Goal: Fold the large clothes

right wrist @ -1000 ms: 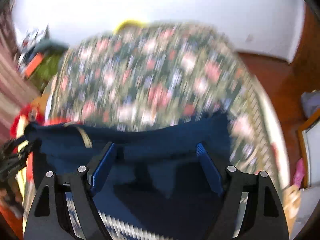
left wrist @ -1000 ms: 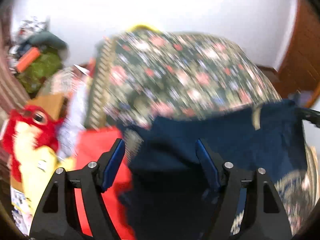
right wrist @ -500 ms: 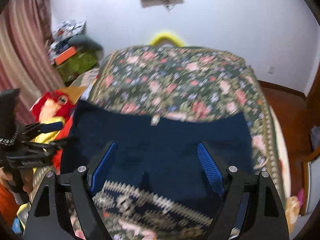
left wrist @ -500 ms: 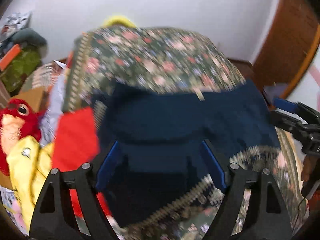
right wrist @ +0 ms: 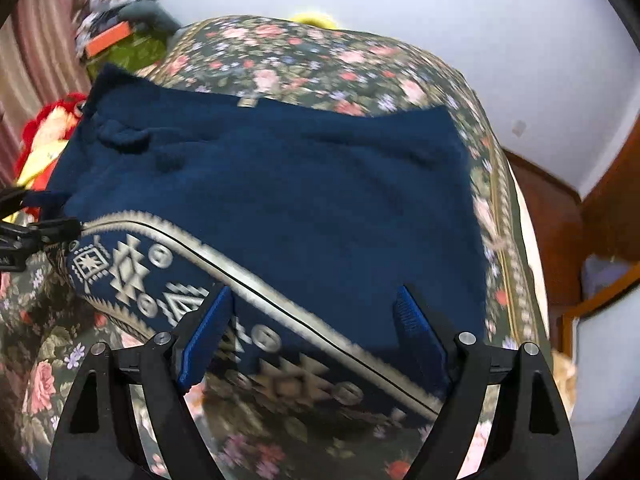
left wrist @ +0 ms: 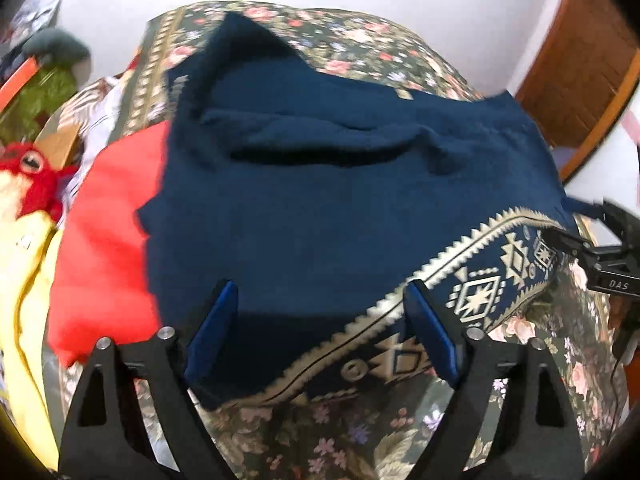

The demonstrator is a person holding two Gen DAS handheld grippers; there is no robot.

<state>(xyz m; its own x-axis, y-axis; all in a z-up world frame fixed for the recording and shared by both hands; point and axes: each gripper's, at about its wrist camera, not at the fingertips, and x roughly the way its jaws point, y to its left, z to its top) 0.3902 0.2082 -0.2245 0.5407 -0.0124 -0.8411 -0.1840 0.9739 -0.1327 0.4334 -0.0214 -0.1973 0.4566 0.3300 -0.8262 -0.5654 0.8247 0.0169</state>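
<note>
A navy blue garment (left wrist: pixel 340 200) with a cream patterned band (left wrist: pixel 480 292) lies spread on the floral bed; it also shows in the right wrist view (right wrist: pixel 300 200). My left gripper (left wrist: pixel 320 328) is open and empty, over the garment's near left edge. My right gripper (right wrist: pixel 312 328) is open and empty, over the patterned band (right wrist: pixel 132 272) at the near right. Each gripper shows at the edge of the other's view, close to the garment's side.
The floral bedspread (left wrist: pixel 360 432) covers the bed. A red cloth (left wrist: pixel 108 220), a yellow cloth (left wrist: pixel 20 300) and a red plush toy (left wrist: pixel 32 168) lie at the left. A wooden door (left wrist: pixel 580 60) and brown floor (right wrist: pixel 544 216) are at the right.
The garment has come down from being held up and now lies flat on the bed. Both grippers have drawn back toward its near edge and are empty.
</note>
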